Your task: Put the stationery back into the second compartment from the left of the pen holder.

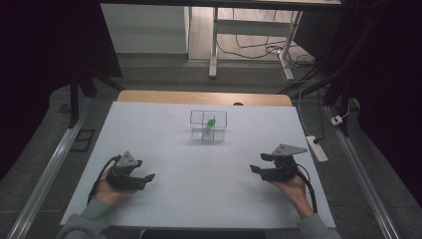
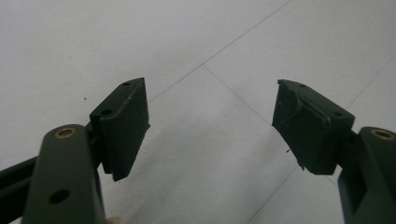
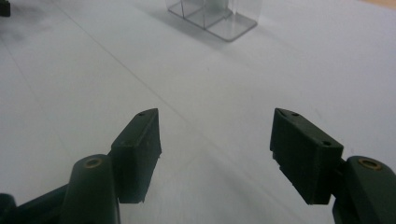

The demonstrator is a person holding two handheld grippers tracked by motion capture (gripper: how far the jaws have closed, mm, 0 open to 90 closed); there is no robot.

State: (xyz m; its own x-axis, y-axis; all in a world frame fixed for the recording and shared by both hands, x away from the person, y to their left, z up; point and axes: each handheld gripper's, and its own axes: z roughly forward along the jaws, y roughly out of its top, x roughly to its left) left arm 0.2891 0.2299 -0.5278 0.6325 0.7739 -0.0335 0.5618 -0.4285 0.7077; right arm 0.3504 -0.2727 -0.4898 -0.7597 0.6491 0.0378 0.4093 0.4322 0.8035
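On white table [image 1: 199, 199], both grippers' jaws apart, clear box [image 1: 208, 125] beyond

Clear glossy plastic box [image 1: 208, 125] on matt white table [image 1: 199, 189]

From my feed there's a small clear box [image 1: 208, 125] split into compartments, sitting upright on the white table [image 1: 149, 144], centered side to side and closer to the far edge. A little green piece [image 1: 211, 121] stands inside it, roughly mid-box; can't tell which compartment. Box walls are see-through with thin dark rims.
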